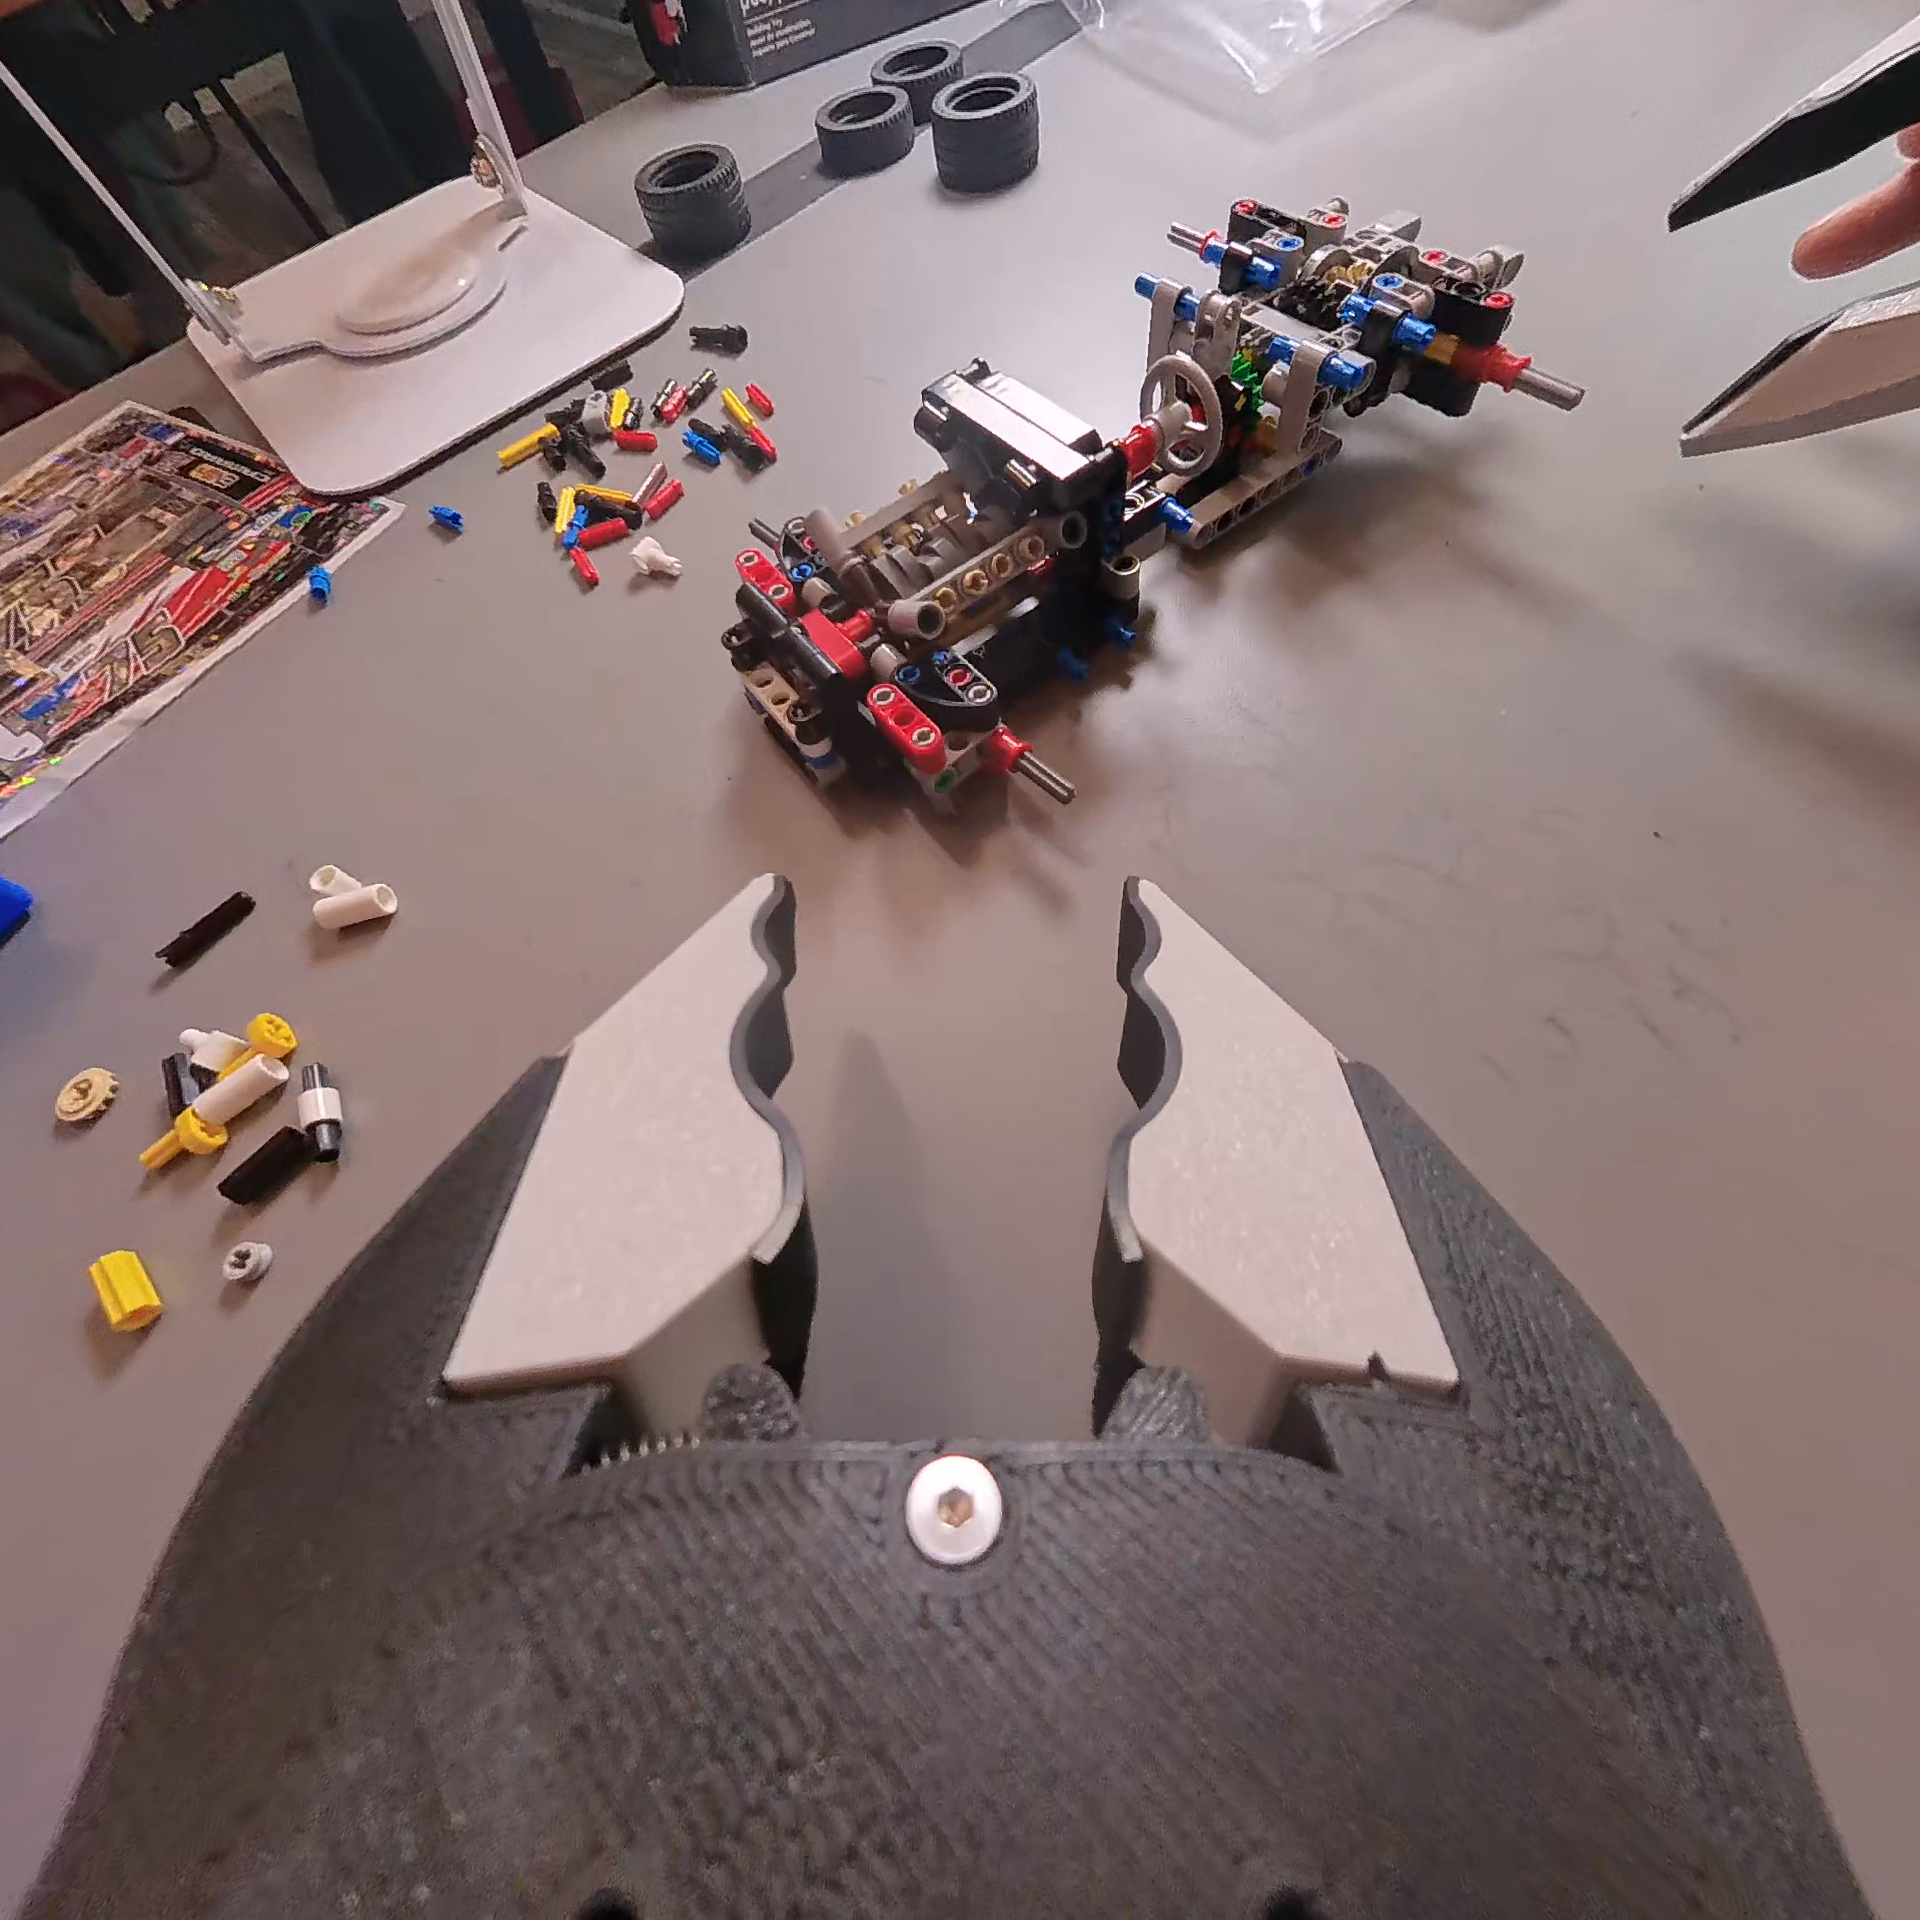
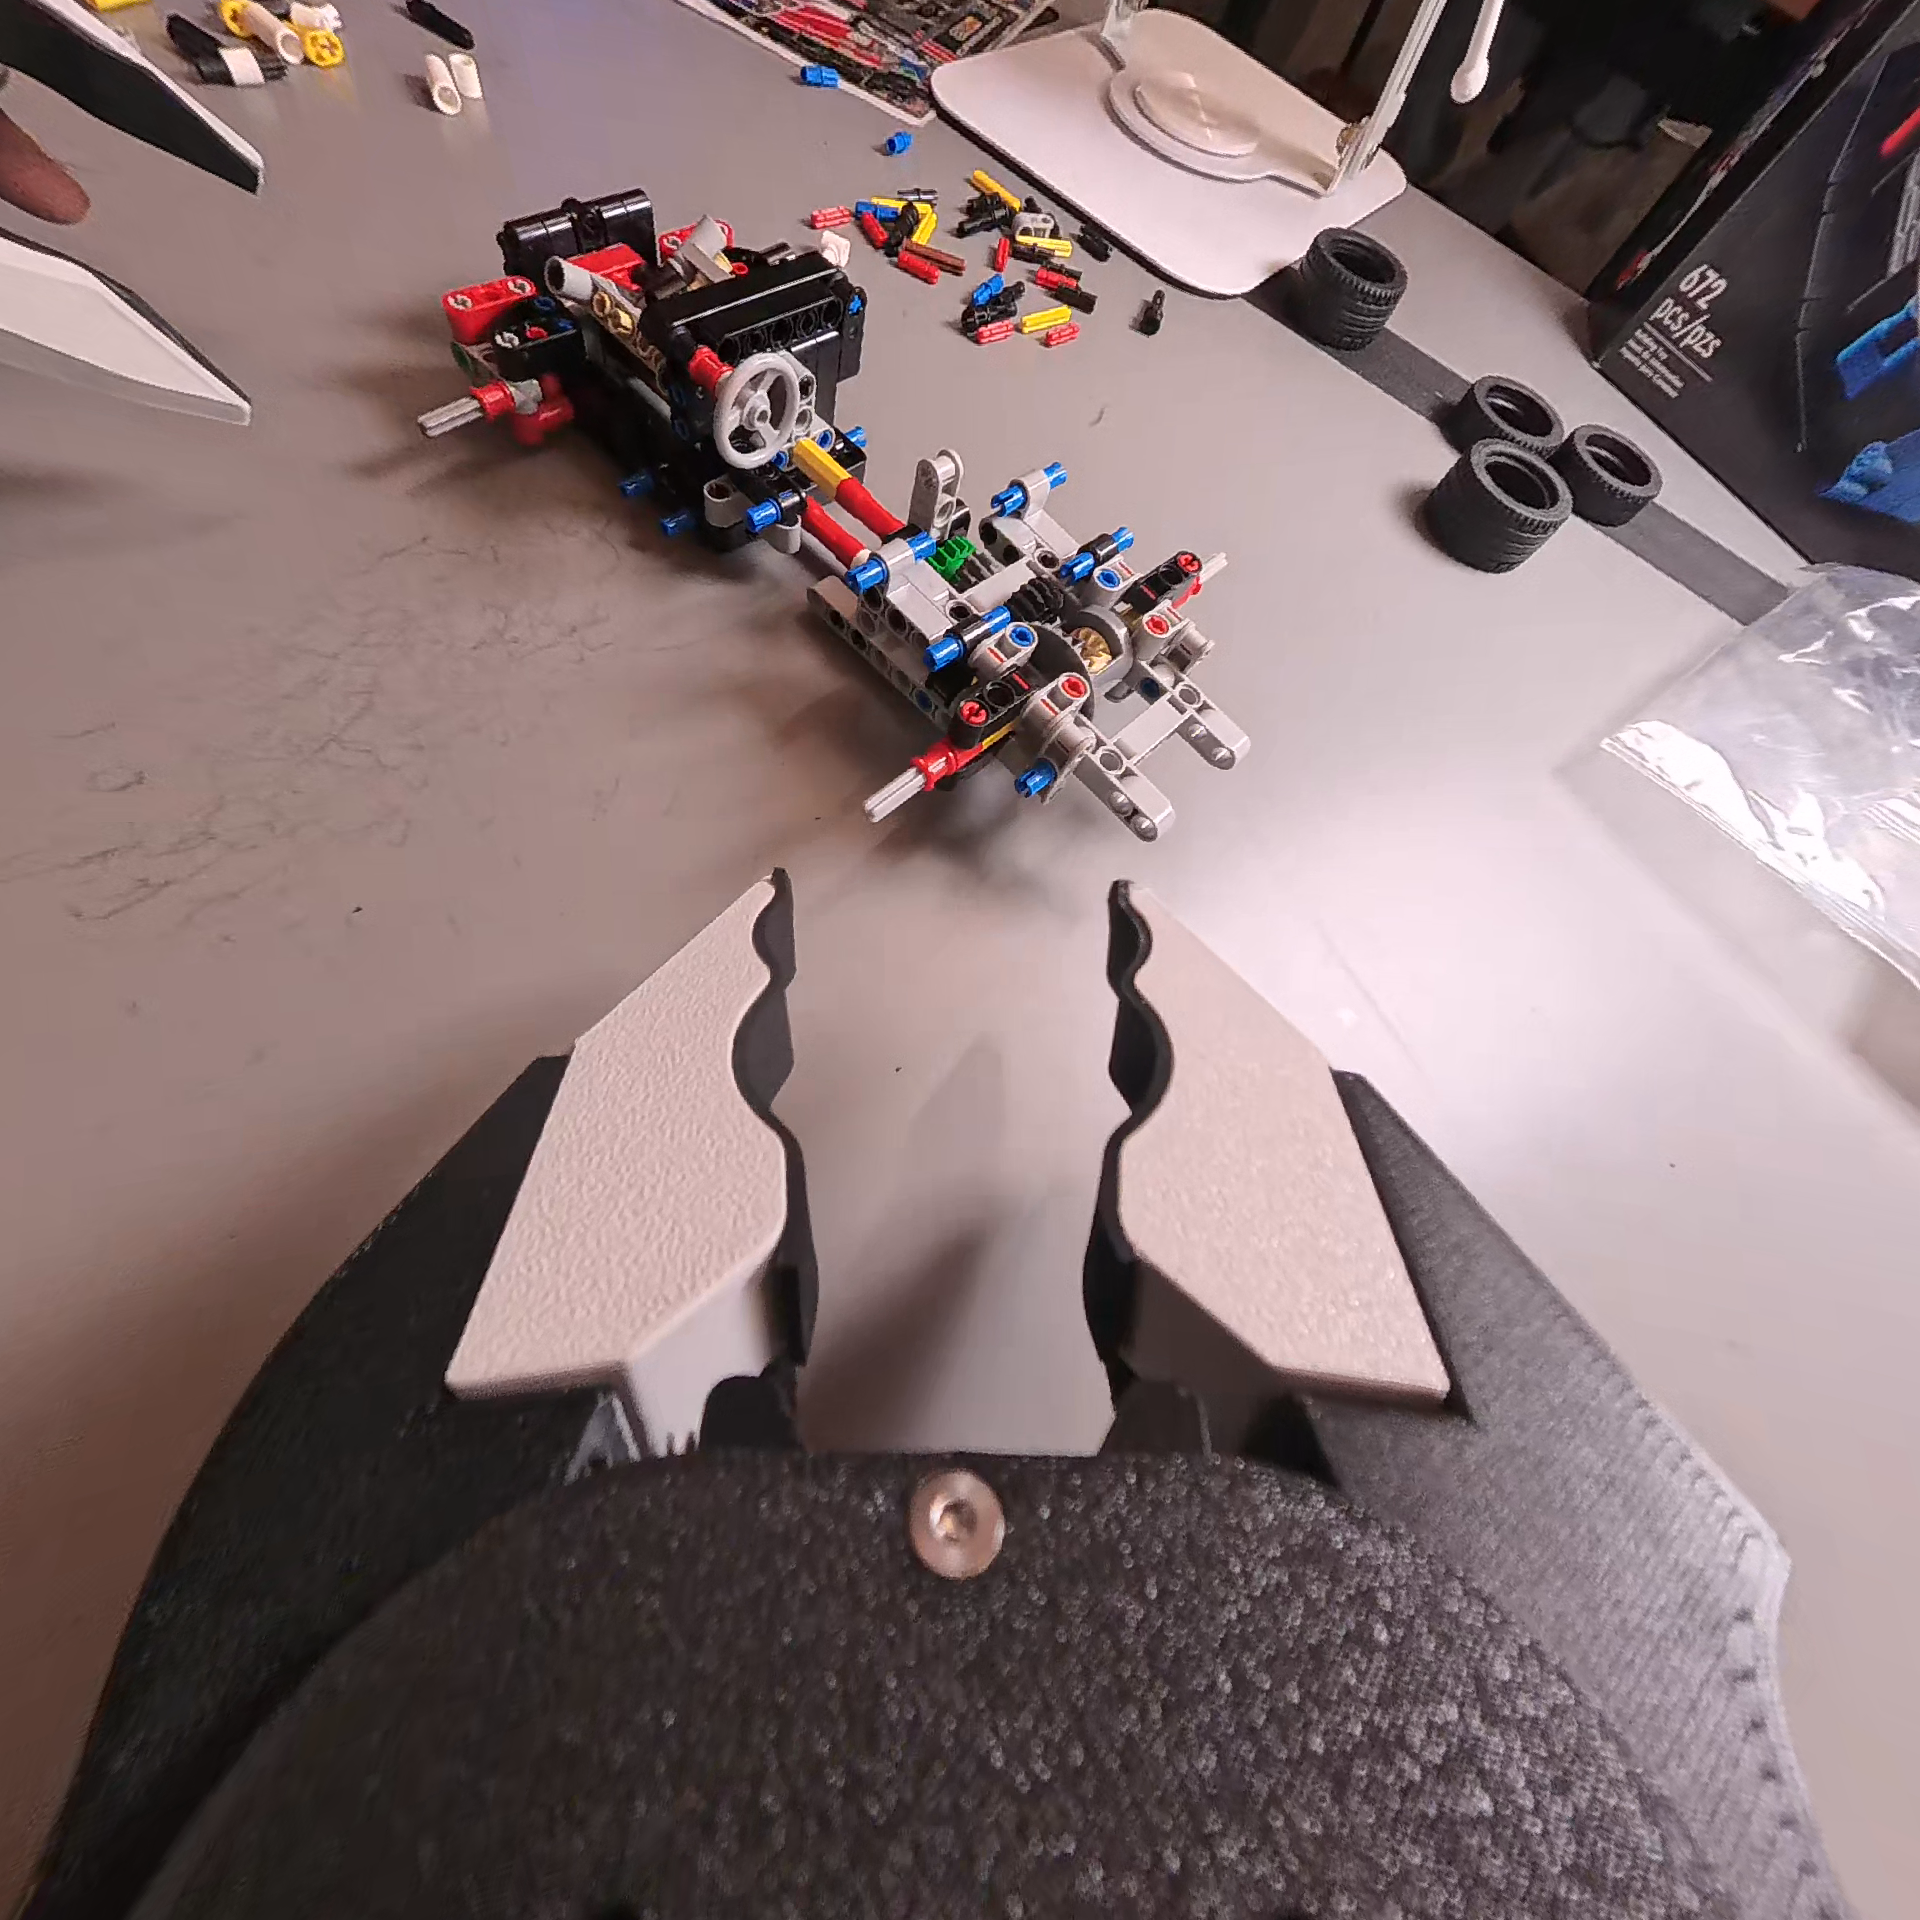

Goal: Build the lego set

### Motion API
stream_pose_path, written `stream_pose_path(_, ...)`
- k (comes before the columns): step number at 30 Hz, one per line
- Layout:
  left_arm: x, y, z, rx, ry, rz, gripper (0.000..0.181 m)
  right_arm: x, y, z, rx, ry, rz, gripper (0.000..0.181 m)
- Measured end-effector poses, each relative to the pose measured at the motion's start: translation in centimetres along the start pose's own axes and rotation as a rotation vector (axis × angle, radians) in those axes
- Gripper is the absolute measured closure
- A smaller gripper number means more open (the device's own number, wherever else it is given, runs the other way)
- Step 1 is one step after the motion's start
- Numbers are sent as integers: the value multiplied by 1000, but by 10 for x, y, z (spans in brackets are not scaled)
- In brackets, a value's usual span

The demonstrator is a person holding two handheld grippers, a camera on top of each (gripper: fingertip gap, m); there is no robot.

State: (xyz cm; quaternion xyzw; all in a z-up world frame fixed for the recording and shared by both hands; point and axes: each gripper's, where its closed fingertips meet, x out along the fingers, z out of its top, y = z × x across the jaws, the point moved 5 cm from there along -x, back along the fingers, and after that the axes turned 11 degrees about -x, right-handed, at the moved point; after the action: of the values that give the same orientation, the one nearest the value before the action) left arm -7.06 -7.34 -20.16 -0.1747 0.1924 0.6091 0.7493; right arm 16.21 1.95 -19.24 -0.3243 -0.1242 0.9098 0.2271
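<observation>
Soft overhead light falls evenly on my table (image 1: 1351,935); my fingers (image 1: 665,1122) cast faint shadows, and wide-angle distortion bends and blurs the edges.

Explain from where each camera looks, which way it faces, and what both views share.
Left wrist view: sits on the left gripper, open, low over the table, facing the chassis; the right gripper and a fingertip show at upper right.
Right wrist view: sits on the right gripper, open, facing the chassis from its other end; the left gripper shows at upper left.
Shared: chassis, tyres, loose pins.
</observation>
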Motion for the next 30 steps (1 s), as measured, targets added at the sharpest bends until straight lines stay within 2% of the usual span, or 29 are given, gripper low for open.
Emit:
stream_pose_path(11,-8,-11,10,70,-91,-59,110,-3,0,2,19,-40,30,125)
stream_pose_path(19,-12,-12,11,87,-99,-59,121,-3,4,2,-11,-39,41,128)
stream_pose_path(30,-10,-9,10,93,-93,-34,124,-3,8,2,-39,-40,58,136)
